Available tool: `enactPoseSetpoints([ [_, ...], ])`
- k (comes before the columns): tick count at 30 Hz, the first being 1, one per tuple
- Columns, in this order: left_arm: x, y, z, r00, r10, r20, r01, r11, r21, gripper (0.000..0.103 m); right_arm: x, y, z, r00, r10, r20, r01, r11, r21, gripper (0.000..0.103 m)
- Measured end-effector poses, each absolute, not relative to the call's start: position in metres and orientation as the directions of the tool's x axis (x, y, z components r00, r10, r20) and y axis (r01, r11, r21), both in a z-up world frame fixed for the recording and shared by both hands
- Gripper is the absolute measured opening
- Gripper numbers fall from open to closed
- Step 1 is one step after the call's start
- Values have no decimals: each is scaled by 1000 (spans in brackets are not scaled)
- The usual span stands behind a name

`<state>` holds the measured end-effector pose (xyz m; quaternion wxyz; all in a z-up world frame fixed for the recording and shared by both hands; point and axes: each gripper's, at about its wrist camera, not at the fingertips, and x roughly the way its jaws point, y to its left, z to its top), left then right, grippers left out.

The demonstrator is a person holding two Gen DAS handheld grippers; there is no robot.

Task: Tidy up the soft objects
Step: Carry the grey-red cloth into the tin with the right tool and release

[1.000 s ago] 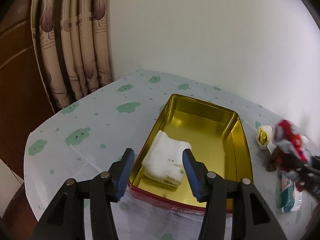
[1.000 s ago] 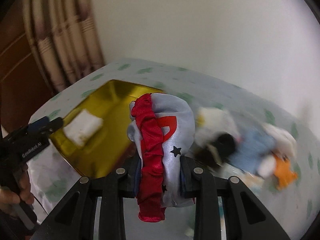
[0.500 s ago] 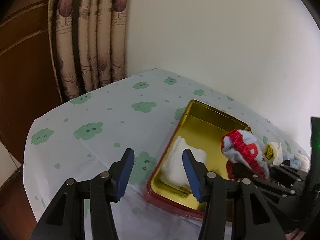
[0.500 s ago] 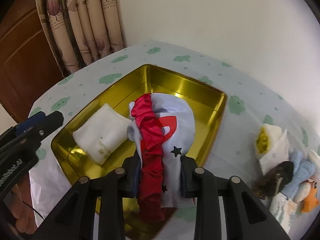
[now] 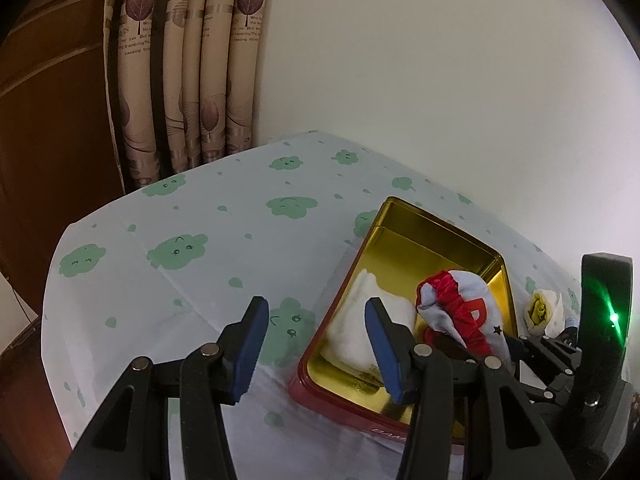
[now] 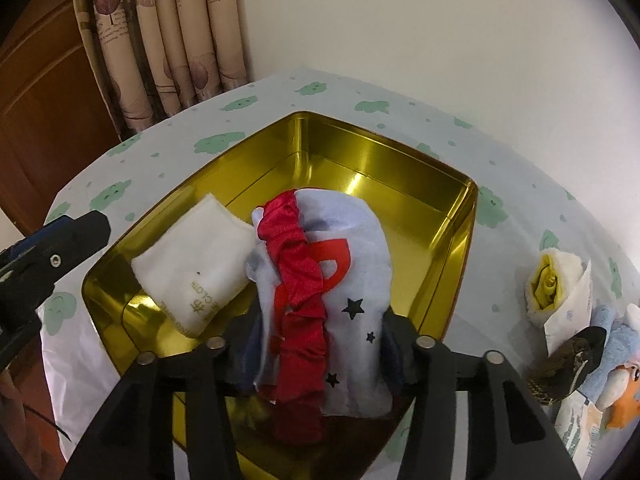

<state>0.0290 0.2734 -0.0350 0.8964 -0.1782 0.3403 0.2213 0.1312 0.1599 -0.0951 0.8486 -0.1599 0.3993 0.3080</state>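
the right gripper (image 6: pixel 320 320) pinches the pale blue cloth bundle (image 6: pixel 344 280) over the gold tin (image 6: pixel 452 208), beside the folded white towel (image 6: pixel 192 264); let go too high, it could unroll or catch the rim; red ruffle, black stars; the left gripper (image 5: pixel 314 344) hangs spread, empty.

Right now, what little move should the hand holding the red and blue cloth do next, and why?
Probably lower it a little and open. The right gripper is shut on the red and blue cloth bundle, which hangs over the gold tin, with bare floor beside the folded white towel. The left gripper is open and holds nothing.
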Motion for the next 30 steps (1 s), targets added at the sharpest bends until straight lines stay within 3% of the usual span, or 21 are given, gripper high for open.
enactPoseSetpoints([
  [20, 29, 266, -35, 675, 267, -688, -495, 855, -154, 51, 97, 69, -41, 554, 462, -693, -601, 798, 52, 61],
  [30, 30, 258, -33, 677, 281, -681, -479, 870, -117, 51, 141, -65, -47, 681, 217, -700, -348, 936, -47, 61],
])
